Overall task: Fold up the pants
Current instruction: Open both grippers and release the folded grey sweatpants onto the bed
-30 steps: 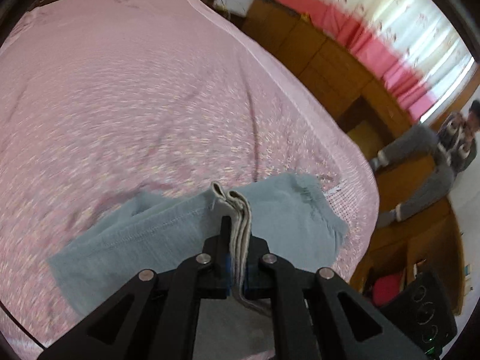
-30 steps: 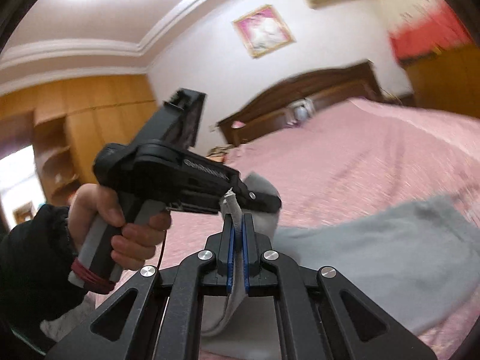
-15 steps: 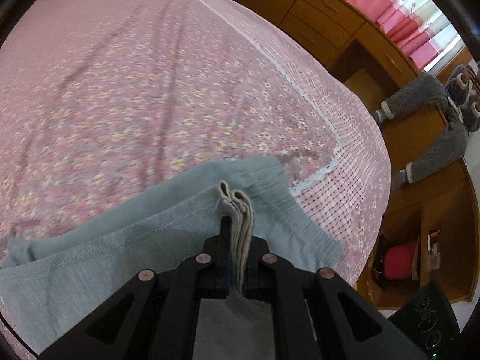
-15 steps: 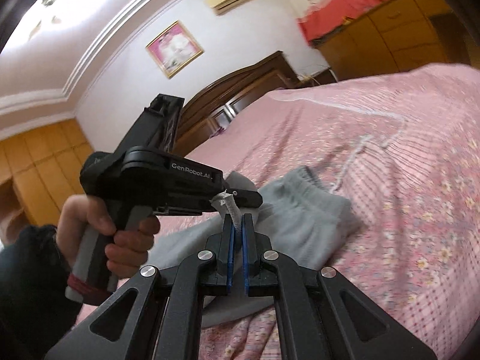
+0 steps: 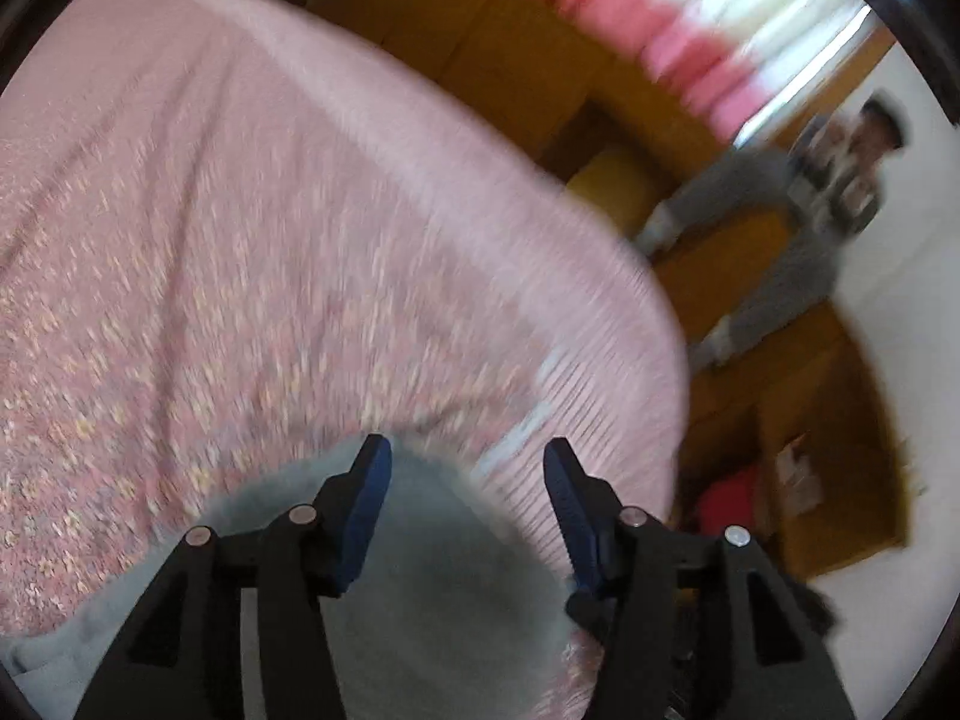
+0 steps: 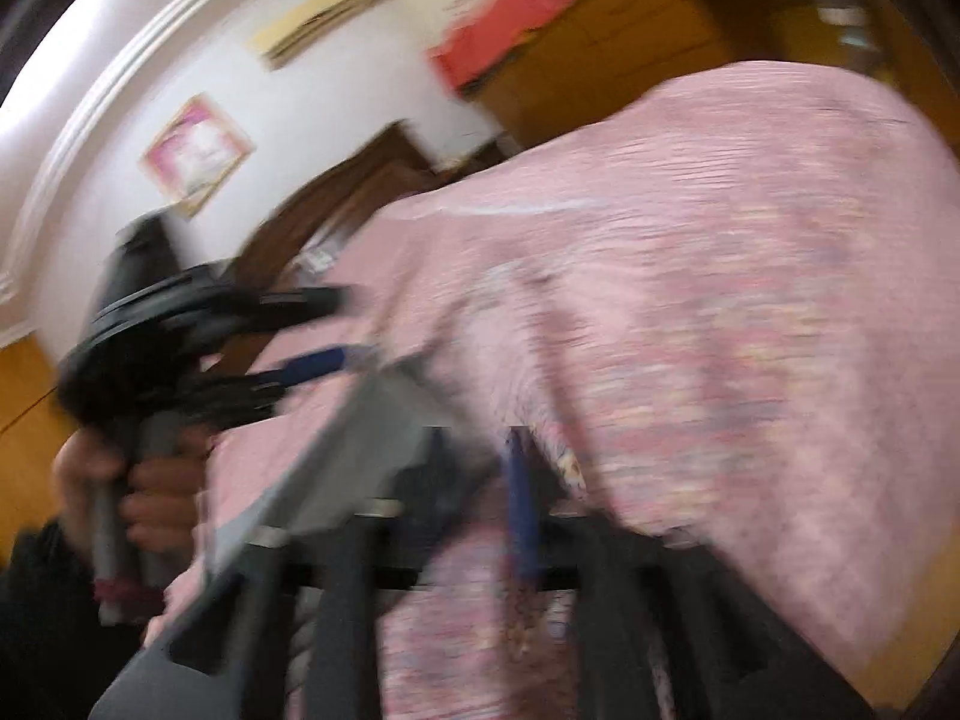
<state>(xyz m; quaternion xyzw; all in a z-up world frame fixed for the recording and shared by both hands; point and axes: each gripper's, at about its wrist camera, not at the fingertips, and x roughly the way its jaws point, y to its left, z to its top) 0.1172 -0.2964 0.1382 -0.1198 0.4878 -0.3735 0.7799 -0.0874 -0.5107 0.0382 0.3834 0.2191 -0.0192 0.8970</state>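
**Left wrist view: pants released on bed**

Soft grey-blue knit pants [image 5: 432, 588] lie limp on the pink floral bedspread [image 5: 240, 240]. My left gripper [image 5: 465, 516] and right gripper [image 6: 474, 480] have just been opening, holding nothing. Light, floppy fabric; best regripped at the folded edge.

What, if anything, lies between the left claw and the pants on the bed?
Nothing visible. The left claw, whose jaws have just been opening, hangs open directly over the grey pants on the pink bedspread, with only air between them.
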